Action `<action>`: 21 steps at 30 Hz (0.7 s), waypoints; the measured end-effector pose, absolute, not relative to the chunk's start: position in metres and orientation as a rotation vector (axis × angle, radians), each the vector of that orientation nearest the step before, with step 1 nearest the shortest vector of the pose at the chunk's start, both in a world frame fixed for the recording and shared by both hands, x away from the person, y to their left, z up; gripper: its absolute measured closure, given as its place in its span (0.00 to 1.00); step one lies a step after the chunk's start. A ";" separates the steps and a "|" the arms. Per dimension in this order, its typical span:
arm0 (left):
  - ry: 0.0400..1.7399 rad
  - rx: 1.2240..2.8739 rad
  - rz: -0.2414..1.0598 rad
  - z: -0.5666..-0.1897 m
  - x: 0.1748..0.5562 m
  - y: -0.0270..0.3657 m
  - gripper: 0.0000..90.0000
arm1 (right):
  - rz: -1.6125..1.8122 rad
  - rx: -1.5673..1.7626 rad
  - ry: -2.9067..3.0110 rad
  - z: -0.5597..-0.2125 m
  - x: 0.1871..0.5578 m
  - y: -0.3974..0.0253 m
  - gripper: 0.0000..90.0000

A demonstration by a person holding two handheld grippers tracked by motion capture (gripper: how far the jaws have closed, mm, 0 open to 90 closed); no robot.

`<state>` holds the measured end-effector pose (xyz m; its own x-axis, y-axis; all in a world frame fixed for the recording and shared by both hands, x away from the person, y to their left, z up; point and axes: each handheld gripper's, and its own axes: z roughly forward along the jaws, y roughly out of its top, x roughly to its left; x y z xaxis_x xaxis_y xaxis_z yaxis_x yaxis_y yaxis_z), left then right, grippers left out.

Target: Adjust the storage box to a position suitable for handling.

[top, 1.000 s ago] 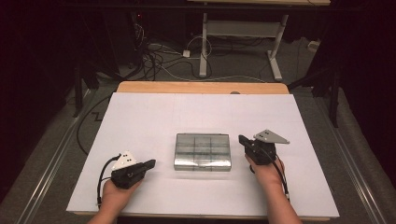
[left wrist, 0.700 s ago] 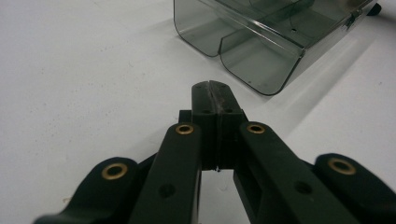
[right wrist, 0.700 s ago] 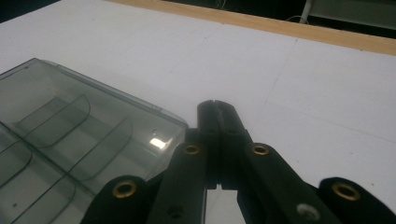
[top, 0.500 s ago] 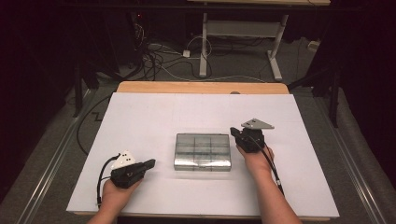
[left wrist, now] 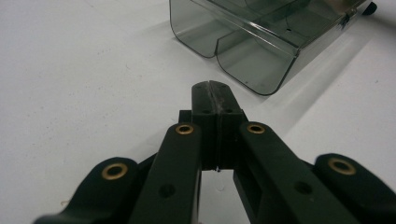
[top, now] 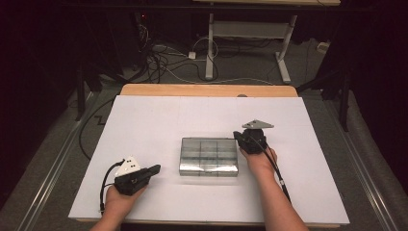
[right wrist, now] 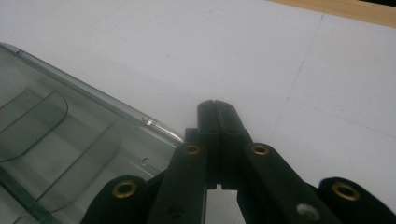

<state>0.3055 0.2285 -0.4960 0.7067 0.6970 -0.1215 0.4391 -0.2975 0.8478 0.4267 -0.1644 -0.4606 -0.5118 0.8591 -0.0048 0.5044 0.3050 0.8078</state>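
A clear smoky plastic compartment box (top: 209, 156) lies closed in the middle of the white table sheet. My right gripper (top: 236, 135) is shut and empty, its tips at the box's far right corner (right wrist: 159, 128), just beside the lid edge. Near the table's front left, my left gripper (top: 156, 169) is also shut with nothing in it, pointing toward the box (left wrist: 247, 42) and a short way off from its front left corner. In both gripper views the two black jaws press flat together.
The white sheet (top: 159, 120) covers the table, with a bare wooden strip (top: 207, 90) along the far edge. Beyond it, a dark floor holds cables (top: 159, 60) and a desk frame's legs (top: 284, 53).
My right gripper has moved left and away from me, from the box's right side up to its far right corner. The left gripper has stayed put.
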 end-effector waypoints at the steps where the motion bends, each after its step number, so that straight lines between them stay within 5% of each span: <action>1: 0.877 1.941 0.332 -0.496 0.305 0.229 0.98 | 1.082 1.212 2.139 -0.461 0.427 -0.164 1.00; 21: 0.881 1.941 0.340 -0.496 0.305 0.229 0.97 | 1.105 1.092 2.230 -0.463 0.390 -0.138 1.00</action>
